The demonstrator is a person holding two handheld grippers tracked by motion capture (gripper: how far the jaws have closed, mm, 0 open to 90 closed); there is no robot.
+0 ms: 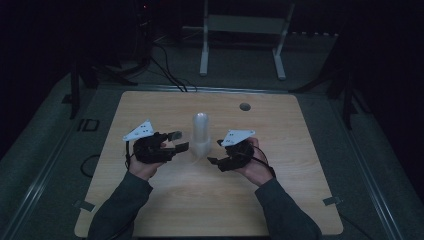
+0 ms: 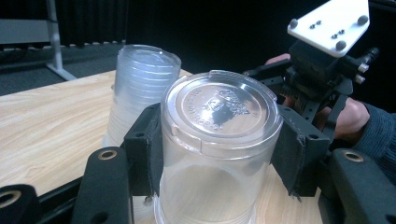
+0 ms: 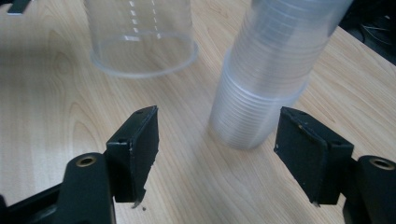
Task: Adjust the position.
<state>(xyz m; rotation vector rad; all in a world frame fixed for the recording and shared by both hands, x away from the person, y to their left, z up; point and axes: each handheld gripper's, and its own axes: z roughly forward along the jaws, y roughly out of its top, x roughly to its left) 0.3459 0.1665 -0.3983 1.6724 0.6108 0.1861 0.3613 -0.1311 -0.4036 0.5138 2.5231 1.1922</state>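
A single clear plastic cup [image 2: 212,140] stands upside down on the wooden table [image 1: 165,195], and my left gripper [image 2: 219,154] is shut on its sides. A tall stack of clear cups [image 2: 140,88], also upside down, stands just behind it. In the high view the stack [image 1: 201,125] is mid-table, with the held cup [image 1: 199,147] at its near side. My left gripper [image 1: 181,140] comes in from the left. My right gripper [image 1: 215,151] is just right of the cups. Its jaws [image 3: 219,140] stand open with bare table between the pads, a little short of the stack [image 3: 271,70] and the single cup [image 3: 140,37].
A round hole [image 1: 245,106] is cut into the table toward the far right. Beyond the far edge, a white metal stand [image 1: 240,30] and dark cables [image 1: 165,70] sit on the grey floor. The room around is dim.
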